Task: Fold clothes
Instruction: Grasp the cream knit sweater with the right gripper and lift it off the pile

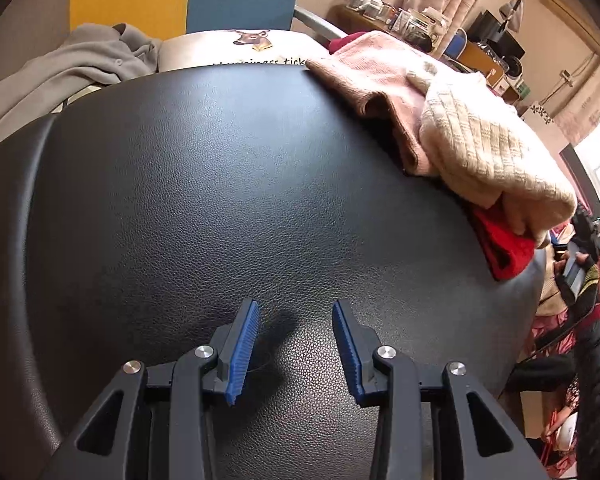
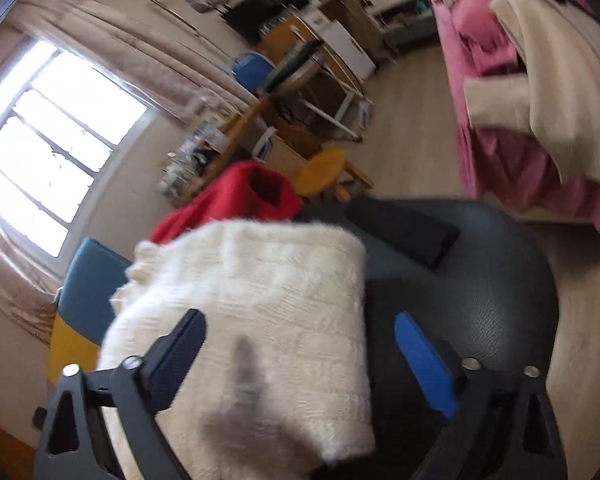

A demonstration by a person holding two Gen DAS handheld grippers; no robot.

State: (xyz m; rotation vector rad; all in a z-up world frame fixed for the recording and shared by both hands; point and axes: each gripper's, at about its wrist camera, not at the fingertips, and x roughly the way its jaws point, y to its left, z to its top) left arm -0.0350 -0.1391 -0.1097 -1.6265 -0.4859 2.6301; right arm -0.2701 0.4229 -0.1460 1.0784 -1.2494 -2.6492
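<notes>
Folded sweaters [image 1: 480,148] stacked on table [image 1: 220,200] far-right edge.

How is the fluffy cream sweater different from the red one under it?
The cream sweater lies on top; the red sweater is underneath, mostly hidden. The cream sweater looks pale with a ribbed knit; the red sweater is bright and its knit looks plainer. Much of the cream one shows; only an end of the red one pokes out. Both rest on the black surface.

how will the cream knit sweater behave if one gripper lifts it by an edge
The cream knit sweater will probably go floppy: it already slumps over the pink garment and red garment. Its thick ribbed knit suggests some weight, so the loose fold may fall open. The fuzzy surface should grip, not slip, in the open right hand-held gripper.
</notes>
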